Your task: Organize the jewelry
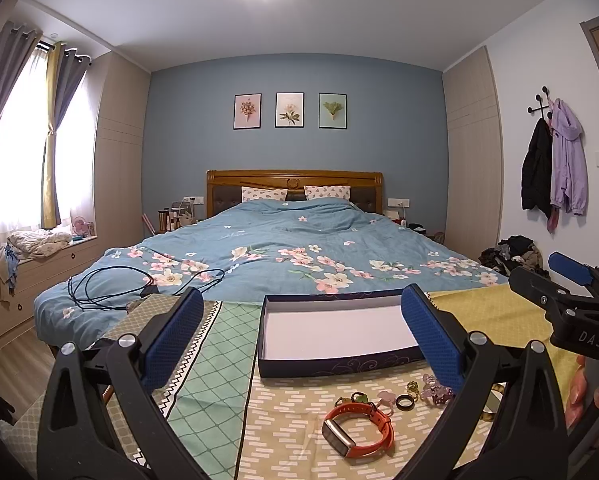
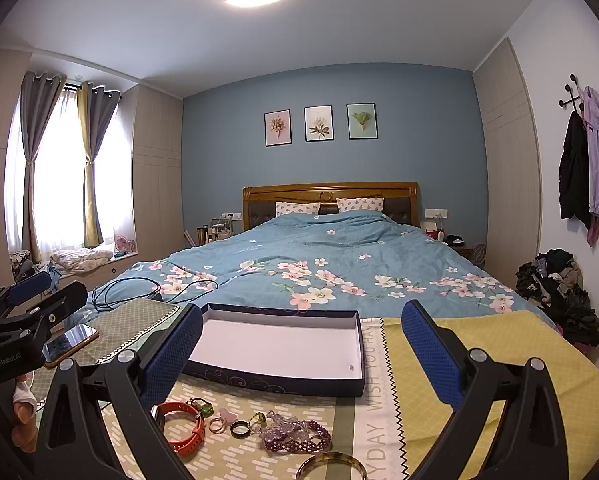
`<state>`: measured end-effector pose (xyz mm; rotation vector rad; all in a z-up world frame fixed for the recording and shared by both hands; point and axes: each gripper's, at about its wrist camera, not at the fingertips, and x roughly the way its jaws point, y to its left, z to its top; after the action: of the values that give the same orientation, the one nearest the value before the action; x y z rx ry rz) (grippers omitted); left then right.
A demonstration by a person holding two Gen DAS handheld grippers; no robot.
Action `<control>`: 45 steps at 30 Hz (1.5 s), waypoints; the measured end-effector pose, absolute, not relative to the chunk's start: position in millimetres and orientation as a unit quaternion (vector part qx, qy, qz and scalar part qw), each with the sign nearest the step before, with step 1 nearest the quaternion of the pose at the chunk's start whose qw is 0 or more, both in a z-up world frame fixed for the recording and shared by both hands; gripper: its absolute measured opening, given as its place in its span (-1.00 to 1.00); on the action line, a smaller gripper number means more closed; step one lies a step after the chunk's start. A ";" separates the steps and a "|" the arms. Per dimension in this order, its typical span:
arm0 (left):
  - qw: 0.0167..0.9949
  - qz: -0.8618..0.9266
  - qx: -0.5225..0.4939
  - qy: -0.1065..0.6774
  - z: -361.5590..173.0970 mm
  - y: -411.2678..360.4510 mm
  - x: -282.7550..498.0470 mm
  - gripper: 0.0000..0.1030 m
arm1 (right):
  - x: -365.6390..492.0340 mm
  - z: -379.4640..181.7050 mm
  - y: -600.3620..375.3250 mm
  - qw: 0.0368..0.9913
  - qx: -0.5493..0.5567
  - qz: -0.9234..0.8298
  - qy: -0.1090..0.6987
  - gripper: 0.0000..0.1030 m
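Here both claws, left (image 1: 301, 340) and right (image 2: 301, 354), gape empty. Watch (image 1: 355, 426) just below left claw: light, springy strap; pinch the band, not the slick face.

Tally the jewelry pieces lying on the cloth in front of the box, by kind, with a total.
Orange watch band: 1
Black ring: 1
Pink rings: 2
Green-stone pieces: 2
Purple bead bracelets: 2, though the heap is tangled and hard to split
Gold bangle: 1
Total: 9
The box holds only one tiny speck.
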<state>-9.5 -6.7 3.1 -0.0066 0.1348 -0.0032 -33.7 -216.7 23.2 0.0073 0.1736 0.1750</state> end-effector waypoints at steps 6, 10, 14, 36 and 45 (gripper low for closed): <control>0.998 -0.001 -0.003 0.067 3.1 -6.9 -9.6 0.89 | -33.6 22.7 -216.4 0.992 0.004 0.087 0.086 0.87; 0.998 -0.002 -0.002 0.068 3.1 -7.1 -9.6 0.89 | -33.5 22.2 -216.1 0.992 0.004 0.087 0.087 0.87; 0.998 -0.001 -0.002 0.068 3.2 -7.4 -9.4 0.89 | -33.0 21.9 -215.9 0.992 0.004 0.087 0.087 0.87; 0.998 0.000 -0.001 0.067 2.2 -8.4 -8.3 0.89 | -31.0 19.5 -214.8 0.992 0.006 0.089 0.091 0.87; 0.998 0.000 -0.001 0.067 2.0 -8.4 -8.5 0.89 | -30.4 19.0 -214.7 0.992 0.008 0.089 0.092 0.87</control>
<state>-8.5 -8.4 2.0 -0.0010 0.1349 0.0003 -30.4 -214.7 19.0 0.0150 0.1842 0.1794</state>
